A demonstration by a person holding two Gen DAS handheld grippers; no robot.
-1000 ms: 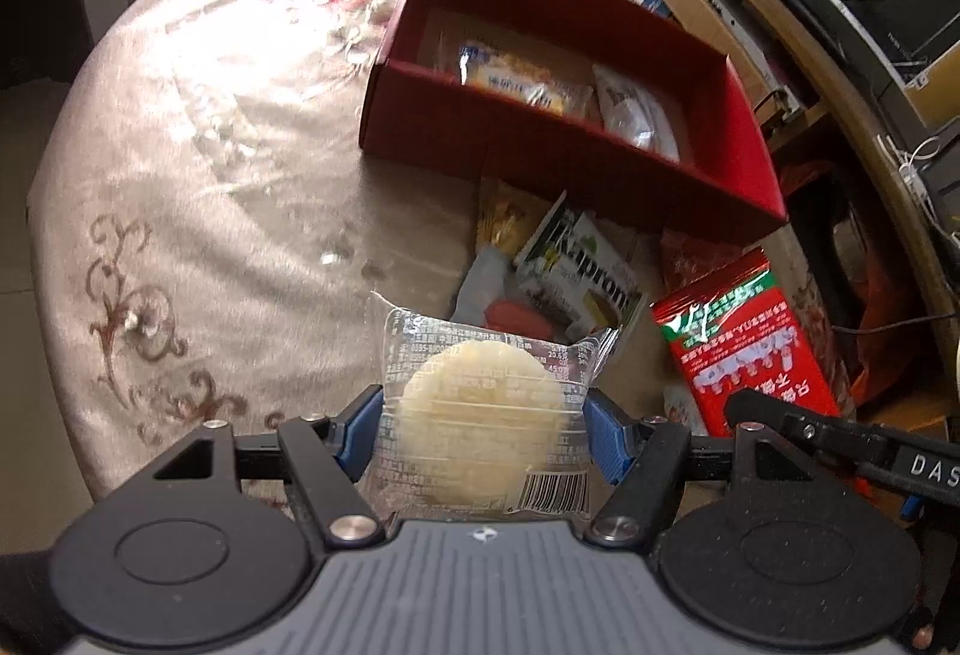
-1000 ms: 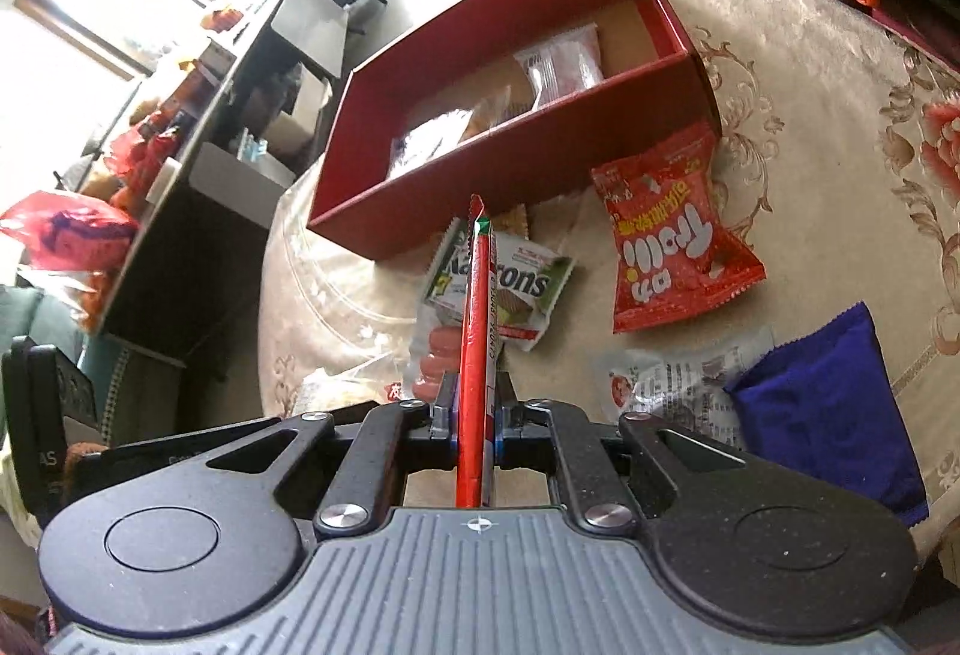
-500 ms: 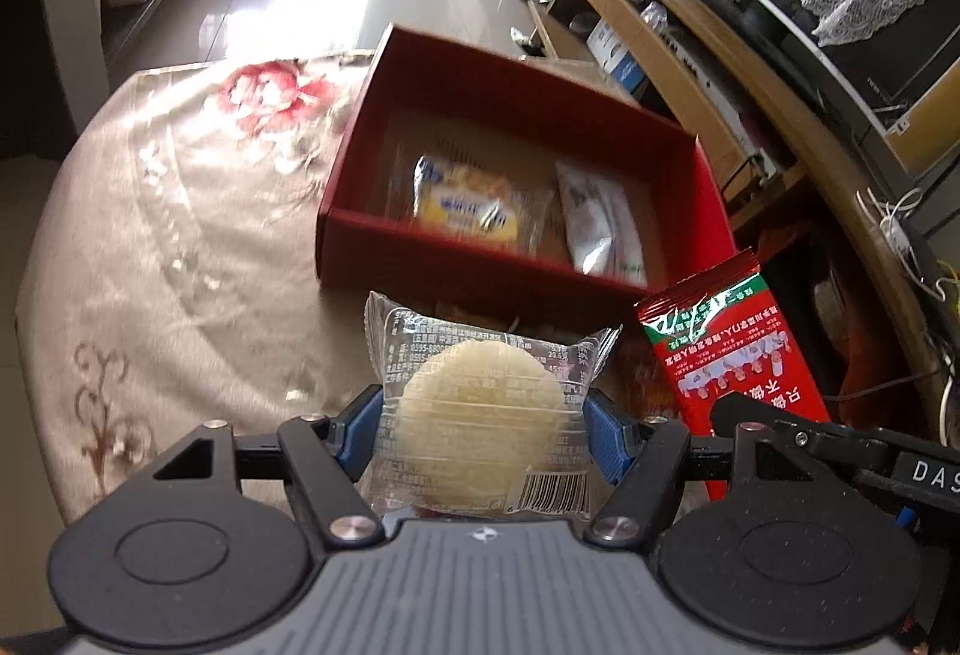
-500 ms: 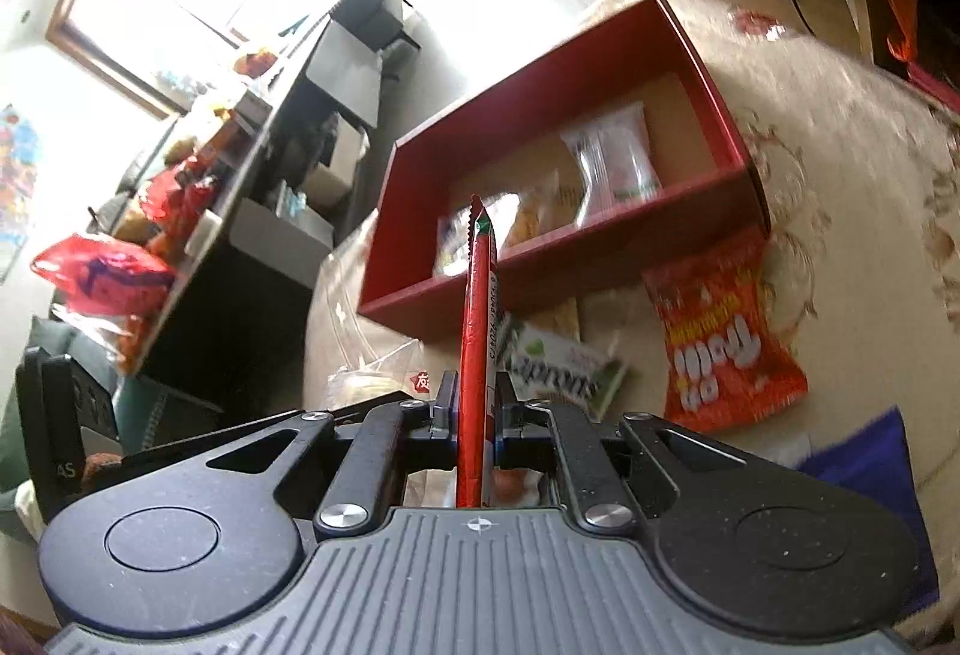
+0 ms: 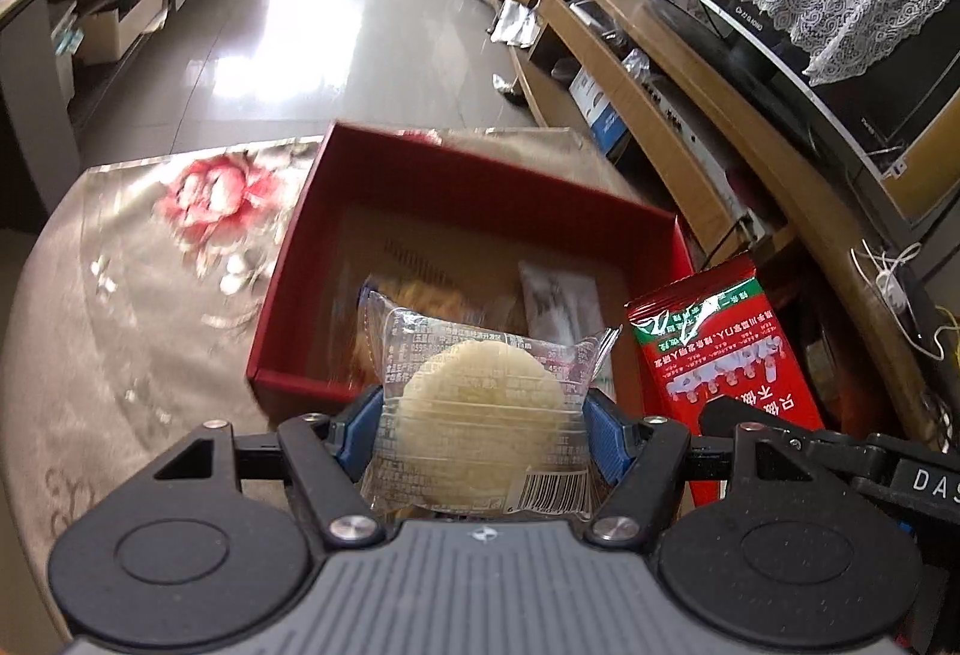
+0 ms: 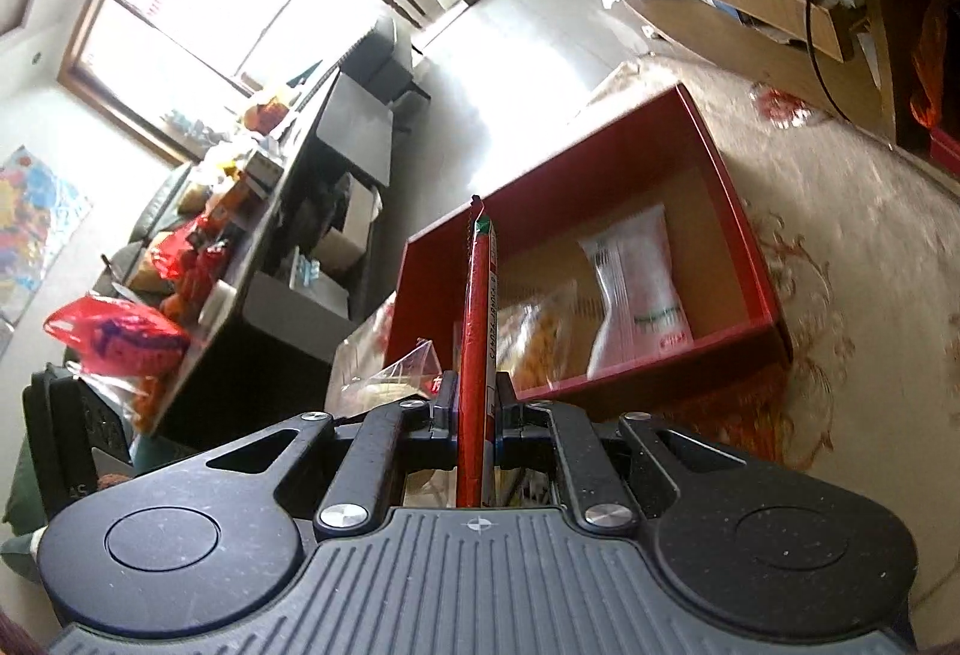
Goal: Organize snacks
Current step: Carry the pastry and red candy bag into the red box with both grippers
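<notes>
My left gripper (image 5: 480,430) is clamped on a round pale-yellow pastry in a clear plastic wrapper (image 5: 480,415), held just in front of the near wall of the open red cardboard box (image 5: 420,175) on the beige embroidered tablecloth (image 5: 120,325). My right gripper (image 6: 476,409) pinches a flat red foil snack packet (image 6: 477,355) edge-on, above the same box, where a white-and-clear sachet (image 6: 636,289) and a yellow snack bag (image 6: 534,331) lie inside.

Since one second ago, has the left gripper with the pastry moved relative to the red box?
Yes. The left gripper, shut on the wrapped pastry, has come toward the red box; the pastry now overlaps the box's near wall.
</notes>
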